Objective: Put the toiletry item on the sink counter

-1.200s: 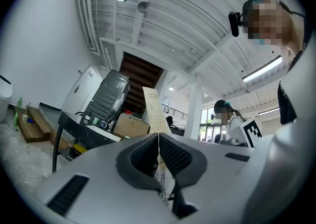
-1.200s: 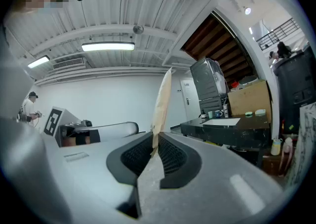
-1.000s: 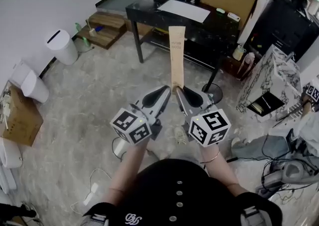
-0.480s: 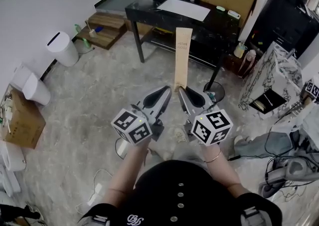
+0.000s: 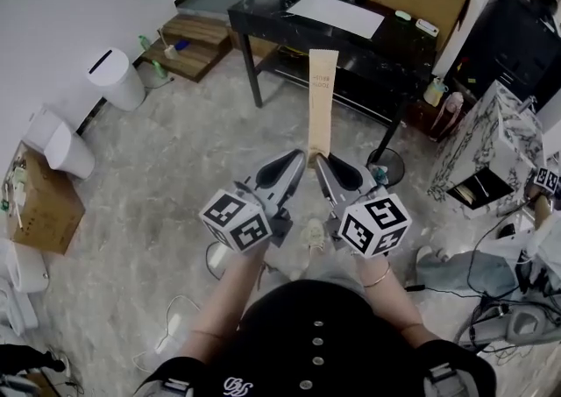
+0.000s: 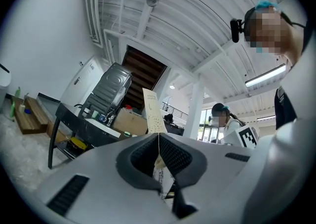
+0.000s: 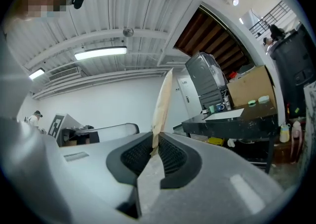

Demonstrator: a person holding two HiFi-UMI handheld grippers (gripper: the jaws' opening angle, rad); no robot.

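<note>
Standing upright: slim tan packet (image 5: 321,97), perhaps cardboard.

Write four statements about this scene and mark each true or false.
1. The left gripper and the right gripper are both shut on the paper pack. True.
2. The paper pack lies flat on the black table. False: it is held in the air, short of the table.
3. A white sheet lies on the black table. True.
4. The white bin stands on the table. False: it stands on the floor by the wall, at the left of the head view.
</note>
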